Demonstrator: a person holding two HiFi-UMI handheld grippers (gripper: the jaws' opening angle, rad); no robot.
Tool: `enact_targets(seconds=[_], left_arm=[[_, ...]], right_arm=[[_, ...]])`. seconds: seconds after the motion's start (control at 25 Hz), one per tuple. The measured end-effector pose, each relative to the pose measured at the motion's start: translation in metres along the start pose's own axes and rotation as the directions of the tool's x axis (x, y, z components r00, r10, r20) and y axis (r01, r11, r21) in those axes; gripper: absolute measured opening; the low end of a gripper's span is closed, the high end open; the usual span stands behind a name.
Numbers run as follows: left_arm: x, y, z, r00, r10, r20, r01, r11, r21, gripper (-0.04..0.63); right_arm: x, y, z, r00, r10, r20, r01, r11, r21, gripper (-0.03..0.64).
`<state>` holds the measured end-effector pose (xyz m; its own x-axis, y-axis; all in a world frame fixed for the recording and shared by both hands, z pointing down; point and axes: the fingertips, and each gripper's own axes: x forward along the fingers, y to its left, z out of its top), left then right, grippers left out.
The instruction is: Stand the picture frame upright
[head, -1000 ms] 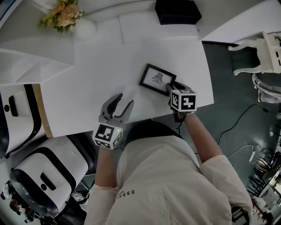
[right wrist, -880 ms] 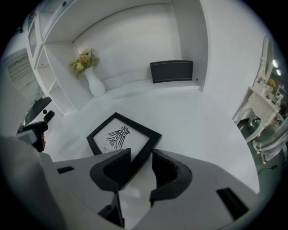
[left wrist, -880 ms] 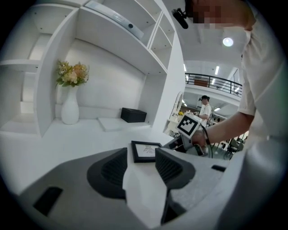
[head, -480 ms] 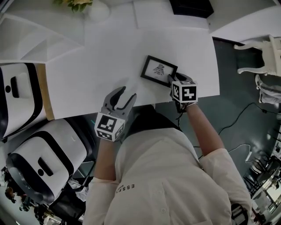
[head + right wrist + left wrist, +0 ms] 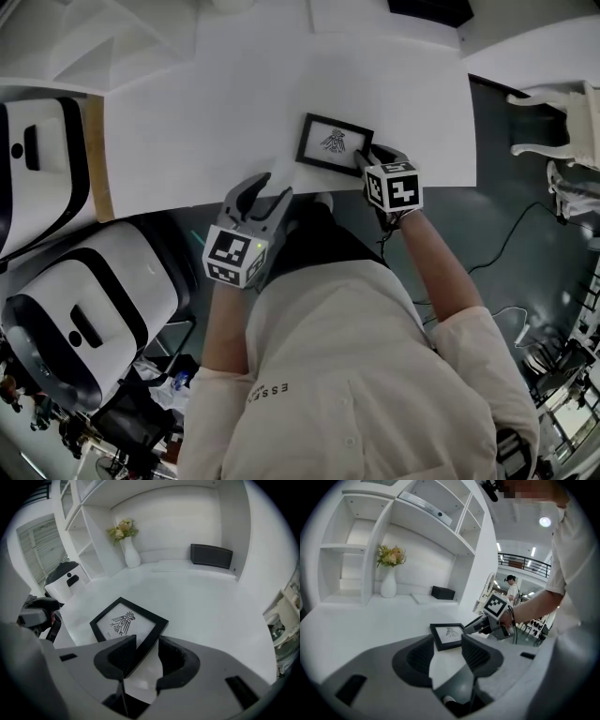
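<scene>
The black rectangular picture frame (image 5: 335, 143), with a black drawing of a winged creature on white paper, lies flat and face up on the white tabletop (image 5: 234, 103). It sits close to the table's front edge and is turned at a slant to it.

The right gripper (image 5: 146, 641) is at the frame's near right corner, pointing steeply down at it. Its dark jaws are apart, and the frame's black moulding runs in between them. The left jaw overlaps the frame's edge, and a strip of white table shows between the moulding and the right jaw, so nothing is clenched.

The left gripper (image 5: 448, 644) hangs to the left of the frame, over the table edge and well apart from it. Its jaws are spread with nothing between them, and they point towards the frame.

Behind the frame, at the back of the table and well apart from it, a white narrow-necked vase (image 5: 131, 552) holds yellow and peach flowers (image 5: 121, 528). A flat black box (image 5: 211, 556) stands against the wall of the white shelving unit (image 5: 417, 522).

Left of the frame, beyond the table's side edge, stand two rounded white machines with black bands (image 5: 89, 309). Right of the frame, past the table, a white carved chair (image 5: 562, 103) stands on the dark floor, where a thin black cable (image 5: 506, 246) trails. The person's white shirt (image 5: 347, 375) fills the space in front of the frame.
</scene>
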<state>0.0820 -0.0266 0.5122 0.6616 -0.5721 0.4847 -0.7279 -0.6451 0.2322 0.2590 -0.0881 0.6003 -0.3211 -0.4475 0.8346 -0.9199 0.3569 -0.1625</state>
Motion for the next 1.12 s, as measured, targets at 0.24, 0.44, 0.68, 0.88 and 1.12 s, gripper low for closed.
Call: enact_targets(seconds=[0.24,0.44,0.68,0.88,1.12], left_arm=[[-0.015,-0.005,-0.022,1.000,0.014,-0.005,-0.014,0.998,-0.062,0.178],[-0.016,-0.008,-0.036,1.000,0.005,-0.016,-0.007,0.995,-0.103,0.178],[-0.014,-0.022,-0.060,0.998,-0.053,-0.039,0.044,0.978,-0.203,0.178],[-0.009,-0.029,-0.084,0.991,-0.093,-0.091,0.069,0.969,-0.237,0.178],[-0.003,-0.024,-0.099,0.990,-0.120,-0.078,0.081,0.919,-0.386,0.178]], right_arm=[[-0.002,0.023,-0.009,0.999,0.038,-0.010,-0.038,0.997,-0.059,0.158],[-0.001,0.041,-0.015,0.993,0.110,-0.034,-0.114,0.984,-0.139,0.155],[-0.003,0.056,-0.024,0.984,0.166,-0.064,-0.176,0.957,-0.231,0.153],[-0.005,0.066,-0.030,0.978,0.191,-0.088,-0.209,0.935,-0.287,0.152],[-0.008,0.074,-0.036,0.968,0.224,-0.110,-0.248,0.910,-0.332,0.152]])
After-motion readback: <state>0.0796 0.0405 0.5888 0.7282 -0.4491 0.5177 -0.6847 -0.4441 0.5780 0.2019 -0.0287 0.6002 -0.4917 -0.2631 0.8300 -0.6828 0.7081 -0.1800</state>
